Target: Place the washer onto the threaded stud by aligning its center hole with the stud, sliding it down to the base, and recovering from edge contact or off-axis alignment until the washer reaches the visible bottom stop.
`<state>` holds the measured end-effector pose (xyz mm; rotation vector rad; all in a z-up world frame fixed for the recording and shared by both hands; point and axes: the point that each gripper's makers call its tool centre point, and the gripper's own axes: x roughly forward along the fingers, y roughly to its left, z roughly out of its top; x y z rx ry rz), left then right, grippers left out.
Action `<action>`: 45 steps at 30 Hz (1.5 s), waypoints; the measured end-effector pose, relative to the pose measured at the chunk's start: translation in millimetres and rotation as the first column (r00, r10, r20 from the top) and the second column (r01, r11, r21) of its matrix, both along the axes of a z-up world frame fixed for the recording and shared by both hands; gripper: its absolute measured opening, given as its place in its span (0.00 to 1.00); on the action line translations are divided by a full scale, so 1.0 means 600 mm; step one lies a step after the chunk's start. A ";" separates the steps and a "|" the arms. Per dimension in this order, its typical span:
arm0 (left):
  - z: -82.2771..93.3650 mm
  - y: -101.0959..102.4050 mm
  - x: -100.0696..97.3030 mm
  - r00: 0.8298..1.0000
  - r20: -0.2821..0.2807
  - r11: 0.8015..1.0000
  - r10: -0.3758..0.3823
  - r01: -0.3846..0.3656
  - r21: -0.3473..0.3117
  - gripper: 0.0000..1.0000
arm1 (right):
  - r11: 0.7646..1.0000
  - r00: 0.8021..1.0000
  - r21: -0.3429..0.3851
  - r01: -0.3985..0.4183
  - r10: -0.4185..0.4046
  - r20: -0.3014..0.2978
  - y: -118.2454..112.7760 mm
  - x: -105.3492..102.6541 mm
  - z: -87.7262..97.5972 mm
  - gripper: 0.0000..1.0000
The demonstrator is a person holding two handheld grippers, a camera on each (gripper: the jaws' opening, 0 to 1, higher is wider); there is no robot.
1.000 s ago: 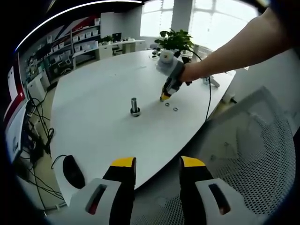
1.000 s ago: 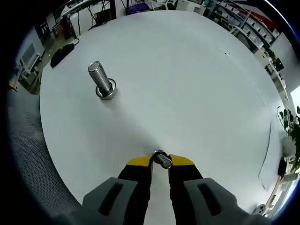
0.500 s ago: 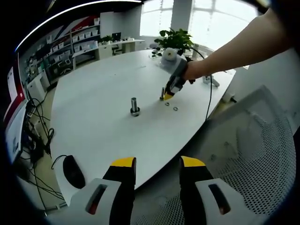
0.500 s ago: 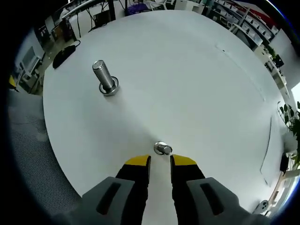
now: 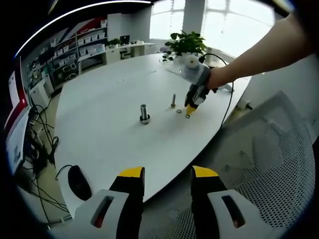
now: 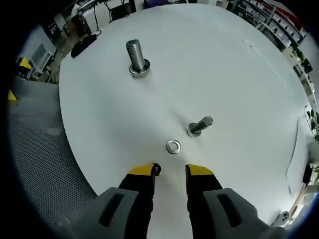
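Right gripper (image 6: 169,170) open, empty — washer (image 6: 173,146) flat on table (image 6: 219,64) beside small stud (image 6: 199,126).

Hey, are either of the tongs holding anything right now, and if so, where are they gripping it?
Nothing is held. The right tongs are open over the table, short of the washer. The left tongs are open too.

Bare white table (image 6: 239,74) all around, two upright bolts, large (image 6: 135,58) and small (image 6: 199,125), well apart, washer (image 6: 173,146) flat between small bolt and right gripper (image 6: 170,170)
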<state>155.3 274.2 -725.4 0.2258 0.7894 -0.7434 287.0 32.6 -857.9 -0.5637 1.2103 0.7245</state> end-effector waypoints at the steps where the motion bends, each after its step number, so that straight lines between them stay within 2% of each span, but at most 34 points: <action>1: 0.000 0.000 0.000 1.000 0.000 1.000 -0.001 0.001 0.000 0.35 | 1.000 1.000 0.010 -0.006 0.006 -0.002 0.004 -0.004 0.001 0.28; 3: 0.000 0.000 0.000 1.000 0.000 1.000 -0.001 0.001 0.001 0.35 | 1.000 1.000 0.014 -0.022 0.022 -0.008 0.010 -0.011 0.000 0.28; 5: 0.000 0.000 0.000 1.000 0.000 1.000 -0.002 0.002 0.001 0.35 | 0.998 0.998 -0.015 -0.066 0.066 -0.014 0.008 -0.018 -0.009 0.28; 11: -0.001 0.000 -0.001 1.000 -0.003 1.000 -0.004 0.004 0.003 0.35 | 0.996 0.996 -0.015 -0.083 0.082 -0.030 0.017 -0.033 -0.020 0.29; 12: -0.001 0.000 -0.001 1.000 -0.003 1.000 -0.004 0.004 0.003 0.35 | 0.992 0.992 -0.034 -0.123 0.123 -0.016 0.015 -0.032 -0.020 0.29; 16: -0.002 0.000 -0.001 1.000 -0.004 1.000 -0.004 0.004 0.004 0.35 | 0.994 0.994 -0.025 -0.110 0.109 -0.026 0.015 -0.030 -0.021 0.28; 23: -0.002 -0.001 -0.001 1.000 -0.004 1.000 -0.006 0.006 0.004 0.35 | 0.993 0.993 -0.054 -0.105 0.102 -0.058 0.017 -0.029 -0.021 0.27; 28: -0.001 0.000 0.000 1.000 -0.003 1.000 -0.005 0.005 0.003 0.35 | 0.980 0.982 -0.099 -0.172 0.162 -0.098 0.013 -0.031 -0.023 0.21; 31: -0.002 -0.001 -0.001 1.000 -0.003 1.000 -0.006 0.006 0.005 0.35 | 0.981 0.983 -0.108 -0.162 0.151 -0.103 0.012 -0.028 -0.022 0.20; 34: -0.002 0.000 0.000 1.000 -0.004 1.000 -0.004 0.004 0.005 0.34 | 0.987 0.990 -0.115 -0.113 0.101 -0.100 0.012 -0.029 -0.021 0.20; 41: -0.002 -0.002 -0.001 1.000 -0.005 1.000 -0.012 0.012 0.006 0.34 | 0.996 0.997 -0.077 -0.052 0.046 -0.069 0.013 -0.026 -0.023 0.19; 43: -0.003 -0.002 -0.002 1.000 -0.006 1.000 -0.014 0.014 0.006 0.34 | 0.994 0.996 -0.094 -0.056 0.049 -0.068 0.016 -0.028 -0.024 0.18; 45: -0.004 -0.003 -0.003 1.000 -0.009 1.000 -0.018 0.018 0.008 0.34 | 0.986 0.993 -0.131 -0.104 0.095 -0.071 0.019 -0.030 -0.025 0.16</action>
